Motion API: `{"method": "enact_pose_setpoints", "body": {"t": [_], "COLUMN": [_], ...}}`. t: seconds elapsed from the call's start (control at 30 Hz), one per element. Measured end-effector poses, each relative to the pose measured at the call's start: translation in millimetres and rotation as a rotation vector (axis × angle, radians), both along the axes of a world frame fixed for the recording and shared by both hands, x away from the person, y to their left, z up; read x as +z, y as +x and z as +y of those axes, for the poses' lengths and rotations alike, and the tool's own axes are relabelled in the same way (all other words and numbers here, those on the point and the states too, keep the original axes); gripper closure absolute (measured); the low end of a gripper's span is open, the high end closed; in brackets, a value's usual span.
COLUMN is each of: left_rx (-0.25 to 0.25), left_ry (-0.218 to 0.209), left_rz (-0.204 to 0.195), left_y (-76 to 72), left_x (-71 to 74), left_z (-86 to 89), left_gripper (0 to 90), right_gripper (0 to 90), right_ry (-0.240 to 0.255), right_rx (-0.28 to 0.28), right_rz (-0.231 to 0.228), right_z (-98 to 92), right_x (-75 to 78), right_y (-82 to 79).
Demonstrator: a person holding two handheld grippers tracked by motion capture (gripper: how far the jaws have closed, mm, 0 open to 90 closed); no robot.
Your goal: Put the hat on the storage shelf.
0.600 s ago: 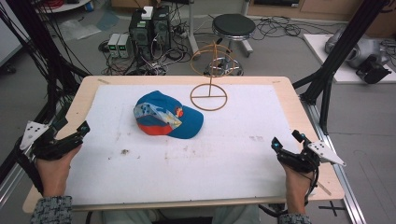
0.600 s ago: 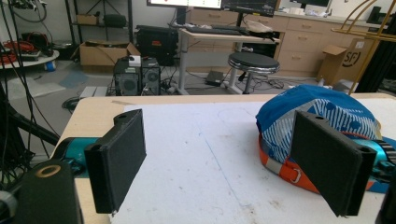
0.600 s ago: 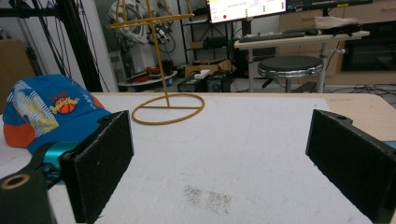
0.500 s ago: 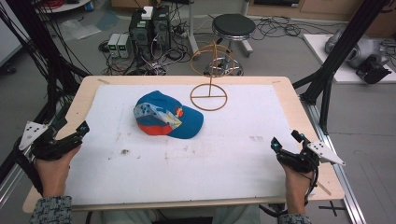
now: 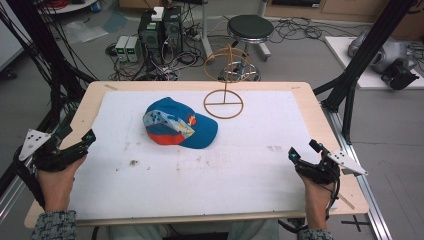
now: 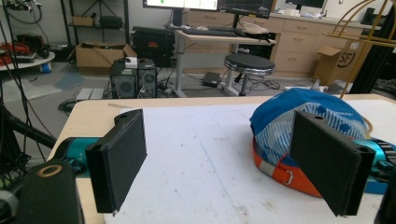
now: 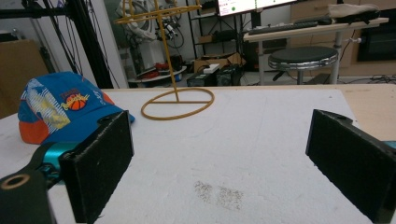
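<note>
White-topped table [image 5: 250, 170], cap [image 5: 180, 124] at 11 o'clock beside wire stand [image 5: 223, 102]; our left gripper [image 5: 75, 146] and right gripper [image 5: 305, 156] fingers spread, empty, so probably pre-grasp, cap next.

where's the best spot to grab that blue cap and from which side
Probably the brim. The blue cap lies crown up on the white mat, its flat brim pointing toward the right gripper, whose jaws are wide open. A low approach from the right could pinch that thin edge; the rounded crown offers no such lip. The wire stand sits behind, clear of that path.
</note>
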State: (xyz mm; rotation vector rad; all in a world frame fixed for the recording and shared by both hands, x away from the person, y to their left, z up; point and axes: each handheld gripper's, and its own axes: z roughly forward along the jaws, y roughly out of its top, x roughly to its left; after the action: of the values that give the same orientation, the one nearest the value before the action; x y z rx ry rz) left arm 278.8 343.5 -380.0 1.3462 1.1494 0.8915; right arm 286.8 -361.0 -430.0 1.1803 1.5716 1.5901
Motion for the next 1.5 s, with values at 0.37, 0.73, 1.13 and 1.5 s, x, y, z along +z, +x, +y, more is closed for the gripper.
{"method": "enact_pose_setpoints", "body": {"t": [0.37,0.73,1.13,1.5], "left_rx": [-0.042,-0.148,-0.211,-0.241], "left_ry": [0.022,0.025,0.065,0.097], "left_rz": [-0.020,-0.015,-0.024,-0.002], "left_y": [-2.8,13.8,64.5,111.1], "left_x": [12.4,38.9,55.6,32.9], "left_z": [-18.4,-60.4,-104.0,-125.2], "left_gripper": [19.4,19.7,19.7,19.7], "right_gripper": [6.7,6.7,6.7,6.7], "right_ry": [0.027,0.025,0.045,0.056], "right_rx": [0.008,0.038,0.050,0.046], "right_rz": [0.001,0.006,0.021,0.031], "right_z": [1.0,1.6,0.5,-0.7], "right_x": [0.0,-0.9,-3.7,-4.3], "right_y": [-1.6,-0.7,2.5,3.0]}}
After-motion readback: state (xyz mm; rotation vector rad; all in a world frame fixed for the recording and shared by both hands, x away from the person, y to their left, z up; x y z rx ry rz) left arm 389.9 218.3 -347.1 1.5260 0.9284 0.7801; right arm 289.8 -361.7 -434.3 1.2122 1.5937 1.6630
